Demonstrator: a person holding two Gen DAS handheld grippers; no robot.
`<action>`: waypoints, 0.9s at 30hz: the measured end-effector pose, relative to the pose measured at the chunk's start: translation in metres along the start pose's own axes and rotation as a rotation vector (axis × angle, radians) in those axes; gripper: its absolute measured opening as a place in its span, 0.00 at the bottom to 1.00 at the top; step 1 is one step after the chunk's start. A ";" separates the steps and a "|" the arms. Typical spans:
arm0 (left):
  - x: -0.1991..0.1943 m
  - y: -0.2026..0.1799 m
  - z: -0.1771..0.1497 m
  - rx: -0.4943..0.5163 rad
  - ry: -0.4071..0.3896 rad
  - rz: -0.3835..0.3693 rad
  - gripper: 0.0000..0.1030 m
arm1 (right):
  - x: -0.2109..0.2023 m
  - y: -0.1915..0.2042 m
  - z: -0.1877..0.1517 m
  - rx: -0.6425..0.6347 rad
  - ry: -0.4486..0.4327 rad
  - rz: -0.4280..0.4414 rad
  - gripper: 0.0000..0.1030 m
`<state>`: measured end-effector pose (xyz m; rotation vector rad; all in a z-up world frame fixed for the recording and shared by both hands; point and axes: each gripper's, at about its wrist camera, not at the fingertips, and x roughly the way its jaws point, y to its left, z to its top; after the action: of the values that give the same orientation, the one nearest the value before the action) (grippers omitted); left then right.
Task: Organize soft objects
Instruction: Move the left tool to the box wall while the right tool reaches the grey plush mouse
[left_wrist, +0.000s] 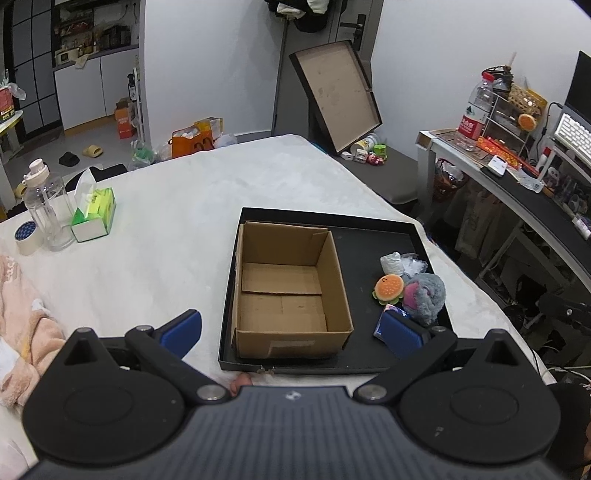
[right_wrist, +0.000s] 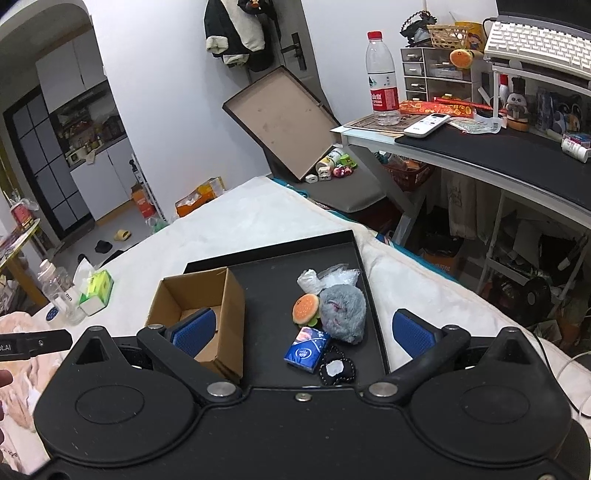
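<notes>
- Left wrist view, far left of the fingers: tape roll (left_wrist: 27, 236), clear water bottle (left_wrist: 46, 206) and green tissue pack (left_wrist: 94, 214) stand close together on the white bed cover (left_wrist: 192, 206).
- Left gripper (left_wrist: 291, 326) hovers above the near edge of the black tray (left_wrist: 373, 354); fingers spread wide, nothing between them.
- Cardboard box (left_wrist: 288, 284), open-topped with nothing inside, sits in the tray's left half, ahead and between the fingers.
- Beyond the right finger: burger plush (left_wrist: 388, 288), touching the grey plush (left_wrist: 424, 295); crumpled clear plastic (left_wrist: 400, 262) just behind both.
- Right wrist view: right gripper (right_wrist: 303, 330) also wide apart, gripping nothing; its left finger overlaps the box in view.
- Between those fingers, on the tray floor: blue packet (right_wrist: 306, 349) nearest, a small black pouch (right_wrist: 336, 369) just right of it, the plush pair beyond.
- Well right of the fingers: cluttered desk (right_wrist: 480, 147) with a red-capped bottle (right_wrist: 382, 85).
</notes>
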<state>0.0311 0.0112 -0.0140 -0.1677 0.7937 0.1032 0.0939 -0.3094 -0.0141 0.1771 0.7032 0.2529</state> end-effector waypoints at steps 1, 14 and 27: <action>0.003 0.000 0.001 -0.001 0.002 0.006 0.99 | 0.003 -0.001 0.001 0.003 0.004 0.001 1.00; 0.034 0.016 0.018 -0.058 0.006 0.041 0.98 | 0.040 -0.002 0.008 -0.005 0.047 0.013 1.00; 0.077 0.036 0.025 -0.113 0.026 0.045 0.97 | 0.085 -0.003 0.006 -0.014 0.088 0.001 1.00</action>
<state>0.0970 0.0535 -0.0561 -0.2586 0.8180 0.1886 0.1608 -0.2886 -0.0625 0.1534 0.7887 0.2673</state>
